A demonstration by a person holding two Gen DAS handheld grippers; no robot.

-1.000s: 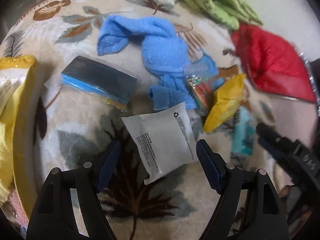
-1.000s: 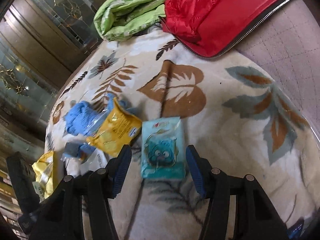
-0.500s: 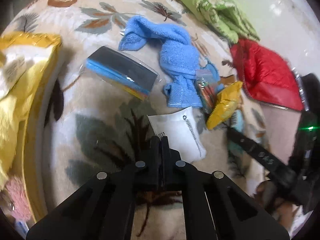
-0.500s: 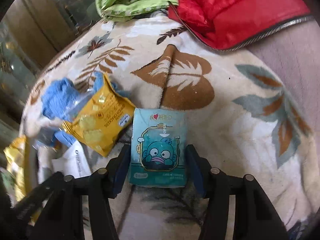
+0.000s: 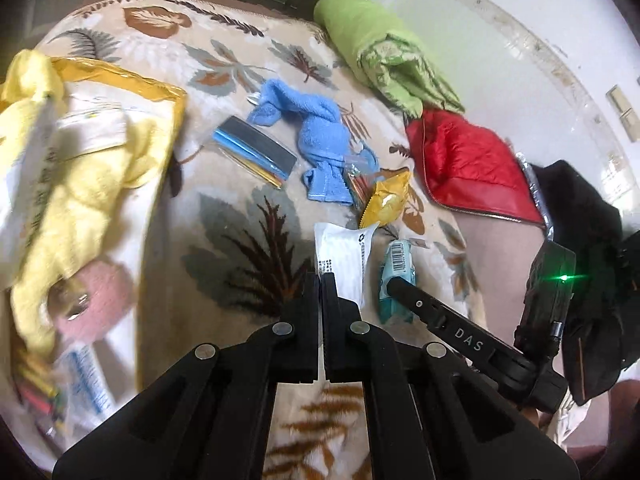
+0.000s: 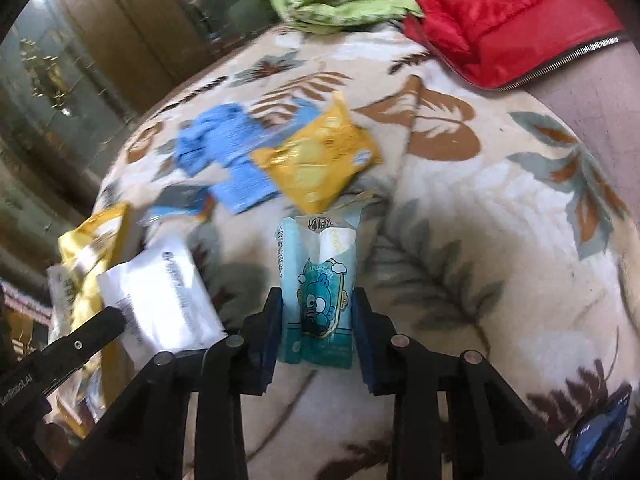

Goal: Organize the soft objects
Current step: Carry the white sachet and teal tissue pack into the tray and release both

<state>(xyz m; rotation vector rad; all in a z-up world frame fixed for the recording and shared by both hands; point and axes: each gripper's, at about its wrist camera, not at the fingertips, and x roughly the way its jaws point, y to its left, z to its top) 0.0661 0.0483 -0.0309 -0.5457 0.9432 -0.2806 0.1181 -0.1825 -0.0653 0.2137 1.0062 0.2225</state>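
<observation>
A leaf-patterned blanket (image 5: 240, 248) covers the whole surface, and everything lies on it. At its far right sit a folded green cloth (image 5: 376, 52) and, just nearer, a red quilted piece (image 5: 468, 168) with a zipper edge. On the left a large yellow bag (image 5: 80, 152) sprawls, blurred. Toward the middle, a crumpled blue towel (image 5: 320, 136) lies with a clear-wrapped dark pack (image 5: 256, 152) just to its left and a yellow snack packet (image 6: 320, 160) touching its right end. Nearer, the right gripper (image 6: 316, 320) has just been closing its jaws, and its blue pads now squeeze a teal tissue pack (image 6: 316, 280) with a cartoon face from both sides, so that the pack buckles and stands up between them. Left of it, the left gripper (image 5: 322, 280) has its jaws pressed fully together, pinching the near edge of a white sachet (image 5: 344, 256), which hangs from the tips just beside the teal pack, with the snack packet just beyond.
</observation>
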